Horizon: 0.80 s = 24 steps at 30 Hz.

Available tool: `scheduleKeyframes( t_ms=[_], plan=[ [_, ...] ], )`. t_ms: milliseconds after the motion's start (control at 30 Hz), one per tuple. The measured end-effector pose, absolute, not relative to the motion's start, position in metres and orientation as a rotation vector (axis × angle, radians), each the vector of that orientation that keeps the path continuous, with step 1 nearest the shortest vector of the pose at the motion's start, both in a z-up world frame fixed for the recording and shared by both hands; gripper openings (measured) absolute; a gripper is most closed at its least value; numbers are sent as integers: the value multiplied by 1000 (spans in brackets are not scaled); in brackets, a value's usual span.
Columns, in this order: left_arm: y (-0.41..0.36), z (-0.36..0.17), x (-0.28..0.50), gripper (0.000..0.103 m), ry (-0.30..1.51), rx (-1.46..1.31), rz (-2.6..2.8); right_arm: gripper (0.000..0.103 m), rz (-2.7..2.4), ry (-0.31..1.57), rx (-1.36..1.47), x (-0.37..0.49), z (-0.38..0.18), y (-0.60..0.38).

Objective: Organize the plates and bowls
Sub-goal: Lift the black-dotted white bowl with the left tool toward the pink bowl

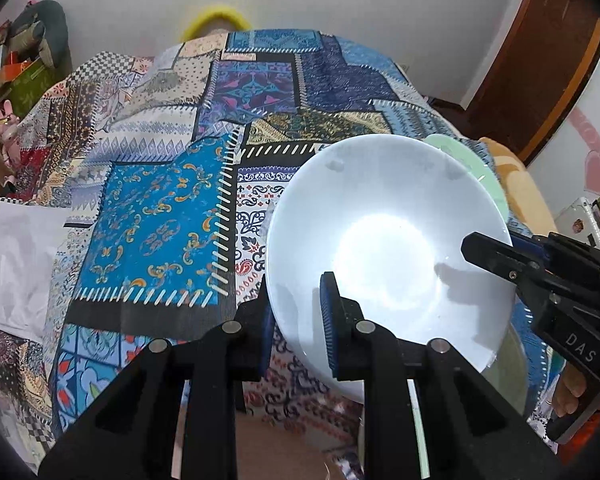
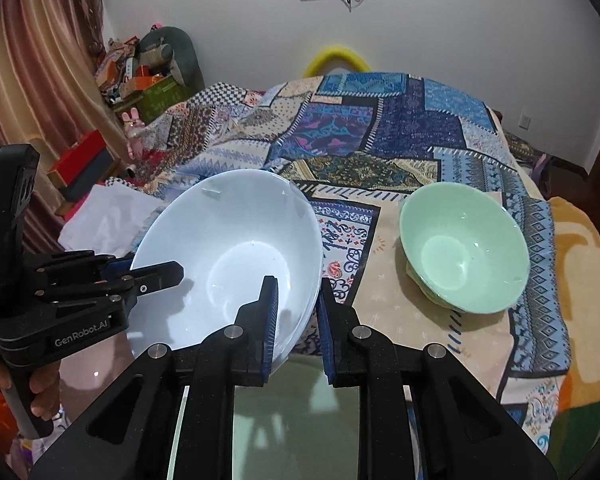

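A large white bowl hangs above the patchwork cloth, held by both grippers at its rim. My left gripper is shut on the near rim in the left wrist view, one pad inside and one outside; in the right wrist view the left gripper pinches the bowl's left rim. My right gripper is shut on the bowl's right rim, and the right gripper shows at the right in the left wrist view. A mint green bowl stands upright on the cloth beyond, partly hidden behind the white bowl.
The patchwork cloth covers the whole surface. A white sheet lies at its left edge. Boxes and clutter pile up at the back left. A glass surface lies below the grippers.
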State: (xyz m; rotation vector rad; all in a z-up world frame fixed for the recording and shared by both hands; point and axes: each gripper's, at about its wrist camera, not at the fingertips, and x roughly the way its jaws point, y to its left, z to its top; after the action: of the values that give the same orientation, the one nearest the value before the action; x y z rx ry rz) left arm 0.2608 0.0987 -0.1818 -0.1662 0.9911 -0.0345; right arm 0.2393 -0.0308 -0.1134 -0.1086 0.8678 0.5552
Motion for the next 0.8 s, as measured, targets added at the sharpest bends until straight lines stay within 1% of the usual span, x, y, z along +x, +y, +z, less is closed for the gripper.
scheduleKeyframes(
  t_ms=[267, 800],
  plan=[
    [97, -152, 223, 21, 941, -166, -26, 17, 574, 834, -101, 213, -97, -27],
    [105, -110, 155, 21, 867, -167, 20, 16, 628, 792, -101, 169, -79, -17]
  ],
)
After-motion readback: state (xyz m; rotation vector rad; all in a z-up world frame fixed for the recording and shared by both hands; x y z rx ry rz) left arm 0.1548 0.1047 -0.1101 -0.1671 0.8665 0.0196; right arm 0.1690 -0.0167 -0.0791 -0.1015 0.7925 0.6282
